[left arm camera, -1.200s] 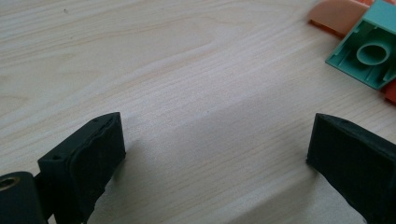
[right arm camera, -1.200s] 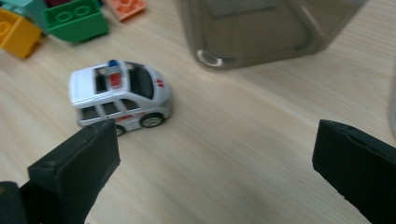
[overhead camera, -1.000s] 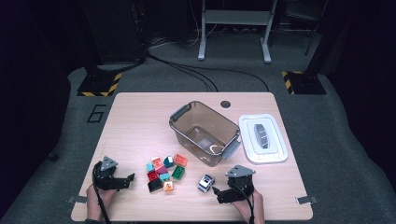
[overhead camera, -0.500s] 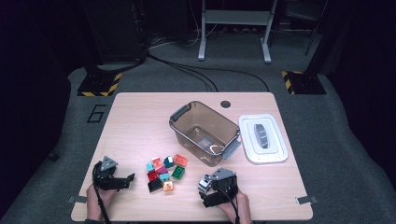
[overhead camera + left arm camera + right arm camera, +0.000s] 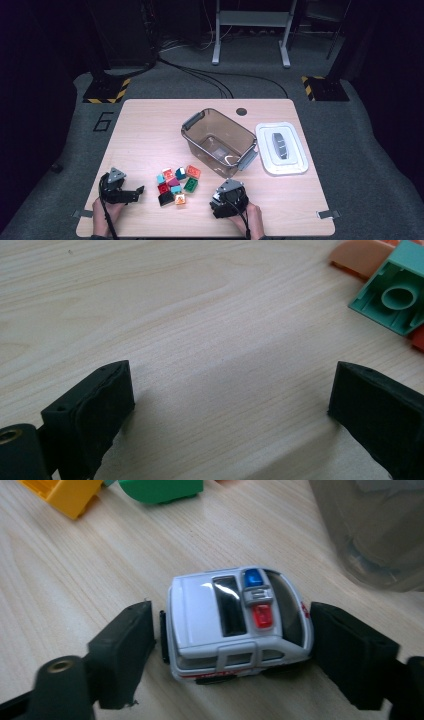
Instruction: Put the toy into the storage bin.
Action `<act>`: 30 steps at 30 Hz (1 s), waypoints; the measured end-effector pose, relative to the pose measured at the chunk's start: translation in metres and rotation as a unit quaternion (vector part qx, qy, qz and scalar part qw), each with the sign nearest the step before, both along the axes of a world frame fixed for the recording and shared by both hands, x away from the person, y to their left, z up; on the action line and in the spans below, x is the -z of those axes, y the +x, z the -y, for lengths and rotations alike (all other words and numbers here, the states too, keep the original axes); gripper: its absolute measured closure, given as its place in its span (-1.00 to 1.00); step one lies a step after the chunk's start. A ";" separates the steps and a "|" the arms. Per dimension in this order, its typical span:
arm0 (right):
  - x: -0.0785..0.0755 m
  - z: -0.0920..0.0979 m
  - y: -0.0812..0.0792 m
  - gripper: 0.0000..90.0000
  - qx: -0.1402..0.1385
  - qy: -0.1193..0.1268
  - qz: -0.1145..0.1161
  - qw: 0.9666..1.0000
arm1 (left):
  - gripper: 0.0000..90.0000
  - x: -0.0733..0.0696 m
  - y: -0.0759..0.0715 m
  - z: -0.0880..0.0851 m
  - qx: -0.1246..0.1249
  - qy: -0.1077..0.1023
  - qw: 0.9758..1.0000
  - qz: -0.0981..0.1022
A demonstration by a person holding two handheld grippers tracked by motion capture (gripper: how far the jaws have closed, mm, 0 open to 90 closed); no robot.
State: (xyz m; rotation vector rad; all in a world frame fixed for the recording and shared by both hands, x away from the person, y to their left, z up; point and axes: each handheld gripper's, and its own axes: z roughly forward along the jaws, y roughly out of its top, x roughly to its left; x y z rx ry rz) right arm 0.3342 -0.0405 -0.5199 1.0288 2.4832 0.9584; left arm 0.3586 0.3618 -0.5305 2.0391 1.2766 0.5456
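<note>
A: Jaws of the right gripper (image 5: 232, 645) have just been closing and are seen on either side of a white toy police car (image 5: 235, 622); the right pad seems to be met at the car's front, while a thin gap is left at its rear, so no firm grip is judged yet

B: Where is the car placed?

A: It is set on the wooden table (image 5: 150, 130), just in front of the brown plastic bin (image 5: 220, 140). Closing should be finished squarely on the two ends, so the car is not rolled off on its wheels

B: And the left gripper (image 5: 230, 405)?

A: Its jaws are held wide apart over bare wood, nothing between them, with a teal brick (image 5: 395, 295) nearby

B: Anything unclear?

A: From above, the car is covered by the right gripper, and the bricks (image 5: 175, 182) are cut off at the edges of the gripper views
</note>
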 end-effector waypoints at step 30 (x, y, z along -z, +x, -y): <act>-0.017 0.003 -0.006 -0.44 -0.015 0.018 0.010 1.000 | -0.91 0.000 0.000 0.000 0.000 0.000 1.000 0.000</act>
